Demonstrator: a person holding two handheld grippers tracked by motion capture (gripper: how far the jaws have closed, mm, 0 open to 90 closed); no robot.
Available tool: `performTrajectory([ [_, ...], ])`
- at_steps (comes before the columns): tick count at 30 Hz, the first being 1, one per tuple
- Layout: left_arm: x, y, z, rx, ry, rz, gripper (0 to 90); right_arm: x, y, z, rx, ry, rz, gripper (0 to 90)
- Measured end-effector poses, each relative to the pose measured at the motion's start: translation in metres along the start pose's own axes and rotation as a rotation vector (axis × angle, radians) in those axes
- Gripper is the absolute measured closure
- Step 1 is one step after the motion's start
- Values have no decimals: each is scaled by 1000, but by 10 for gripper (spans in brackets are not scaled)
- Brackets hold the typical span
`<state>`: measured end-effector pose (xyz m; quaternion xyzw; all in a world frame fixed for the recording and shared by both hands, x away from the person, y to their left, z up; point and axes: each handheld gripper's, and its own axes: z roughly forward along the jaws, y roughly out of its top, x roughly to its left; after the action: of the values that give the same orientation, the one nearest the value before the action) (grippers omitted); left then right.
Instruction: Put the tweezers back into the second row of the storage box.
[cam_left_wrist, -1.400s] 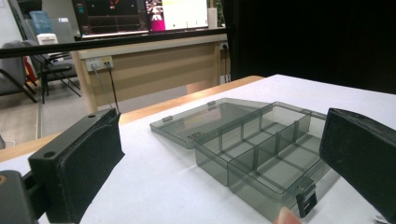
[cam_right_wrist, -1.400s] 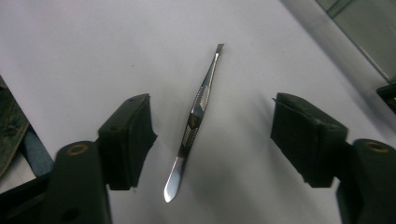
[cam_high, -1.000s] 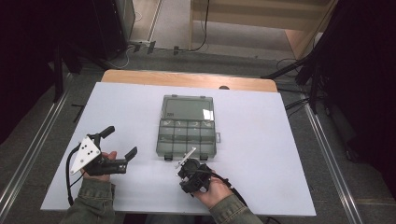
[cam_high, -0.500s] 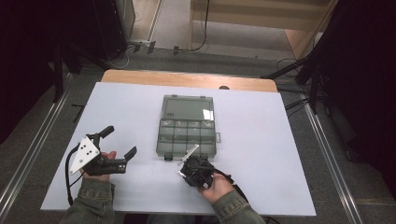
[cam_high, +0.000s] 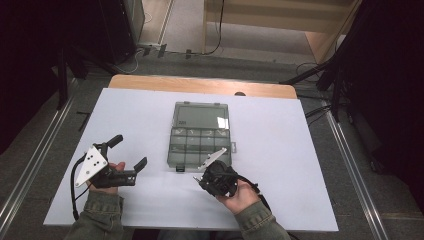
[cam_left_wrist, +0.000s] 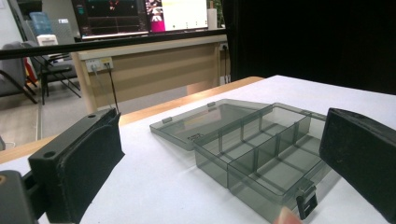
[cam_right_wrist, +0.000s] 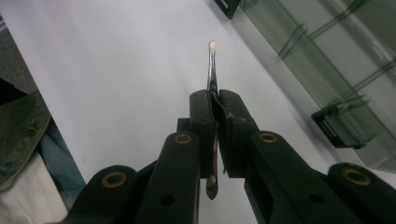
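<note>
Right gripper (cam_high: 201, 180) shifted slightly, clamping metal tool (cam_right_wrist: 211, 70), left gripper (cam_high: 128, 152) unmoved

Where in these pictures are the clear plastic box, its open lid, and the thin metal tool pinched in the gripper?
Plastic box (cam_high: 200, 149), high view, on its divided compartments.
Open lid (cam_left_wrist: 212, 116), left gripper view, on the flat panel.
Metal tool (cam_right_wrist: 212, 65), right gripper view, on the shaft above the jaws.

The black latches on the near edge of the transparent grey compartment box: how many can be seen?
2. One black latch sits at the box's near-left corner, the other black latch beside the right gripper. Others may be hidden.
</note>
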<state>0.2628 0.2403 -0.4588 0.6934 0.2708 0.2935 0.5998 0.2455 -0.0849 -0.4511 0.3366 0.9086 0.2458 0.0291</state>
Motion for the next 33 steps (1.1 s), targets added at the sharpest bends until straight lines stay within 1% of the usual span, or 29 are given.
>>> performTrajectory([
  [3, 0, 0, 0, 3, 0, 1, 0, -1, 2, -4, -14, 13, -6, 869],
  [6, -1, 0, 0, 5, 1, 4, 0, -3, 3, -9, -26, 12, -16, 869],
  [8, -1, 0, 0, 6, 0, 5, 0, -5, 4, -12, -37, 19, -13, 869],
  [9, -1, 0, 0, 6, 0, 5, 0, -5, 5, -13, -44, 26, -8, 869],
  [10, -1, 0, 0, 8, 0, 3, 0, -7, 6, -16, -61, 50, -11, 869],
  [11, -1, 0, 0, 8, 0, 3, 0, -7, 6, -16, -61, 50, -11, 869],
  [13, -1, 0, 0, 8, -1, 4, 0, -8, 6, -18, -76, 61, -9, 869],
  [15, -1, 0, 0, 10, -1, 5, 0, -11, 8, -21, -87, 63, -15, 869],
  [17, -1, 0, 1, 10, -1, 5, 0, -12, 9, -24, -97, 67, -9, 869],
  [18, -1, -1, 1, 10, -2, 6, 0, -13, 10, -25, -108, 74, -14, 869],
  [20, 0, -1, 1, 9, -1, 3, 0, -16, 15, -27, -127, 84, -26, 869],
  [22, 0, 0, 1, 7, 1, 3, 0, -18, 22, -30, -144, 82, -37, 869],
  [24, 0, 0, 1, 7, 1, 3, 0, -18, 25, -30, -150, 85, -37, 869],
  [25, 0, 0, 1, 7, 1, 3, 0, -20, 30, -30, -161, 87, -41, 869],
  [28, 0, 0, 1, 6, 2, 6, 0, -23, 35, -30, -169, 89, -43, 869],
  [30, 1, 0, 1, 6, 3, 6, 0, -25, 42, -29, -177, 87, -55, 869],
  [33, 1, 0, 1, 5, 7, 10, 0, -27, 47, -29, -189, 89, -62, 869],
])
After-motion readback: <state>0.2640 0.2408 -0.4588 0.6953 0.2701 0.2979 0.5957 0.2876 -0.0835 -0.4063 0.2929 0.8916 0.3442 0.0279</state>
